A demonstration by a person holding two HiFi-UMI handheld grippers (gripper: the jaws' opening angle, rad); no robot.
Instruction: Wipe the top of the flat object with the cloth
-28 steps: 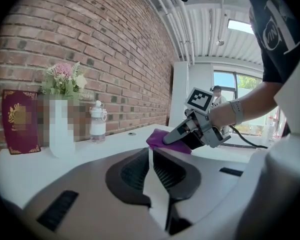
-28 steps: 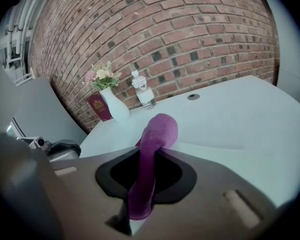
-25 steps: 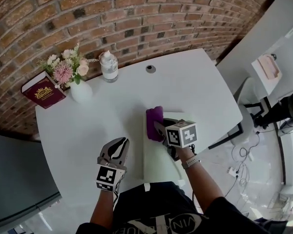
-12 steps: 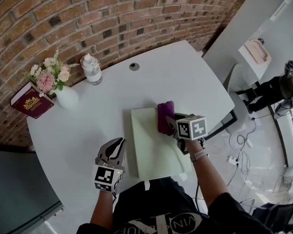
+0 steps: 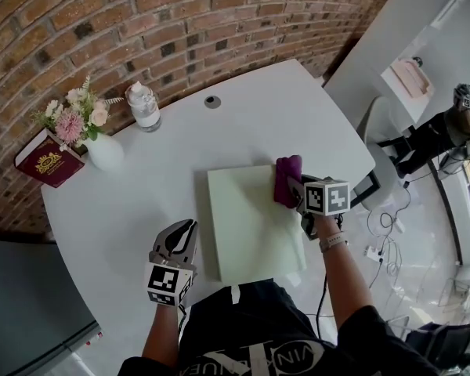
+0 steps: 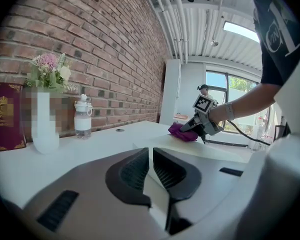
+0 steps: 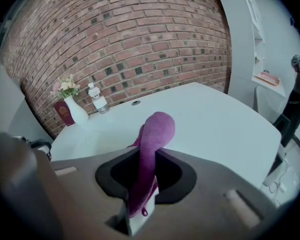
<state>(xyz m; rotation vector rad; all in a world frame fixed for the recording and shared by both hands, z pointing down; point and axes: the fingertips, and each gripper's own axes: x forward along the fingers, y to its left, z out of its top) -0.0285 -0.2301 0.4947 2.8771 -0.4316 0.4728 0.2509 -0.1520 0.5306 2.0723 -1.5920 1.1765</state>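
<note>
A pale flat board (image 5: 247, 218) lies on the white table (image 5: 141, 186) in front of the person. My right gripper (image 5: 294, 188) is shut on a purple cloth (image 5: 287, 178), which rests at the board's far right corner. The right gripper view shows the cloth (image 7: 152, 149) pinched between the jaws and folded over forward. My left gripper (image 5: 180, 236) hangs over the table just left of the board, jaws shut with nothing between them (image 6: 151, 170). In the left gripper view the cloth (image 6: 182, 132) and the board (image 6: 200, 146) show to the right.
At the table's far left stand a white vase of flowers (image 5: 102, 143), a dark red book (image 5: 47, 159) and a clear bottle (image 5: 144, 106). A round cable hole (image 5: 212, 101) sits near the brick wall. The table edge runs close on the right, with floor cables (image 5: 380, 249) beyond.
My right gripper has slid the purple cloth across the board from its far left part to its far right corner. The left gripper has stayed where it was.
</note>
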